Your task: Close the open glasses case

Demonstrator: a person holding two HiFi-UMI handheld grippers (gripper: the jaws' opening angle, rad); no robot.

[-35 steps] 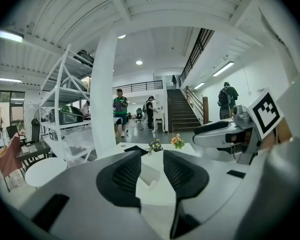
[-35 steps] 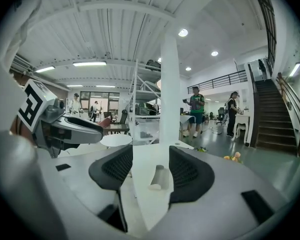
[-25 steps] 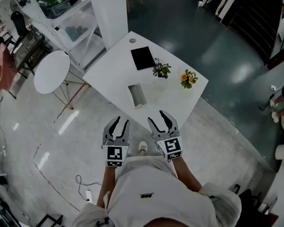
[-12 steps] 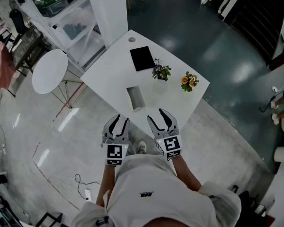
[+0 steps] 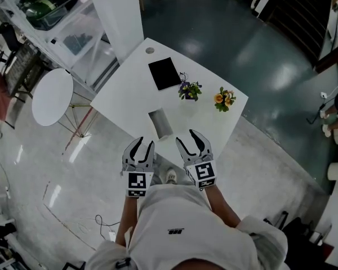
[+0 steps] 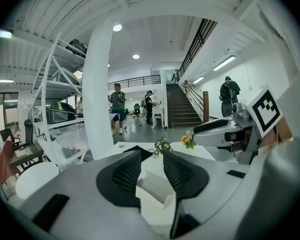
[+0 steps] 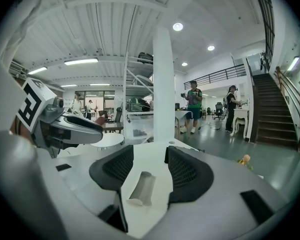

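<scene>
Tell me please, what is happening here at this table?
A person stands at a white table with a tool in each hand. The left tool and the right tool are both open and empty, held side by side close to the table's near edge. The glasses case lies open on the table just ahead of them, untouched. A black pad and two small flower pots sit farther back.

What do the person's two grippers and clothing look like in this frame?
Both the left gripper and right gripper have pale grey bodies with two curved jaws lined by black, textured pads. Each carries a cube printed with black-and-white square markers. The person wears a light short-sleeved T-shirt with a small dark chest logo. No cables show.
</scene>
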